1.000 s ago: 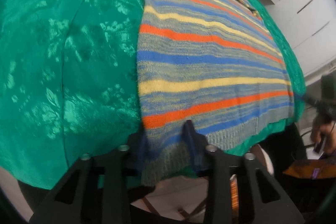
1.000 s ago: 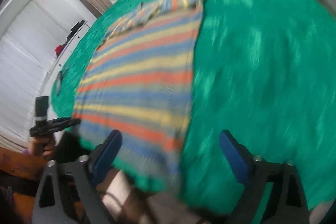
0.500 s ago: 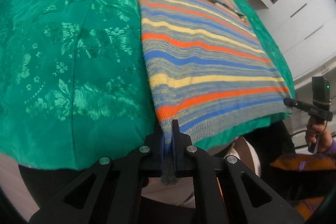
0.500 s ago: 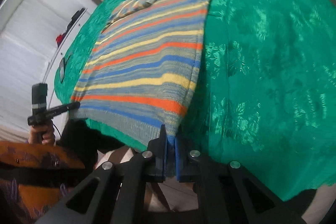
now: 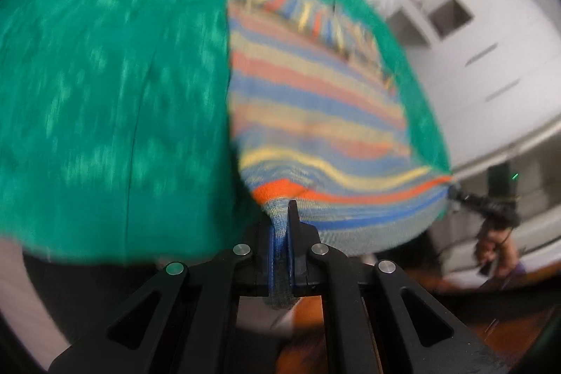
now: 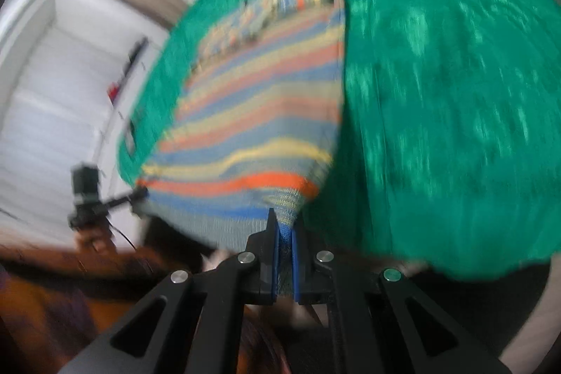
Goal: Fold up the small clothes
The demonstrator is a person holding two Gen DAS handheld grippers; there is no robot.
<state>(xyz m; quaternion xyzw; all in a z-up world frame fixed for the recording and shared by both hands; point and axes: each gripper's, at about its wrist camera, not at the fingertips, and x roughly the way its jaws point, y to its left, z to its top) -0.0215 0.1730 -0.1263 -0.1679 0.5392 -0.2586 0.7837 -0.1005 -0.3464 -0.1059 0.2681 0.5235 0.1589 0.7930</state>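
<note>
Because both near hem corners must travel together, your left gripper point(image 5: 281, 233) and right gripper point(image 6: 283, 235) each pinch the striped sweater point(image 5: 315, 114) at the green cloth's point(image 5: 105, 93) near edge.

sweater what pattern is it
Horizontal stripes of orange, yellow, blue and grey on the sweater, clearest in the left wrist view.

I count one striped sweater point(image 5: 315, 114), one green cloth point(image 5: 115, 100) under it, and my two grippers, left point(image 5: 280, 233) and right point(image 6: 283, 233), one on each hem corner.
</note>
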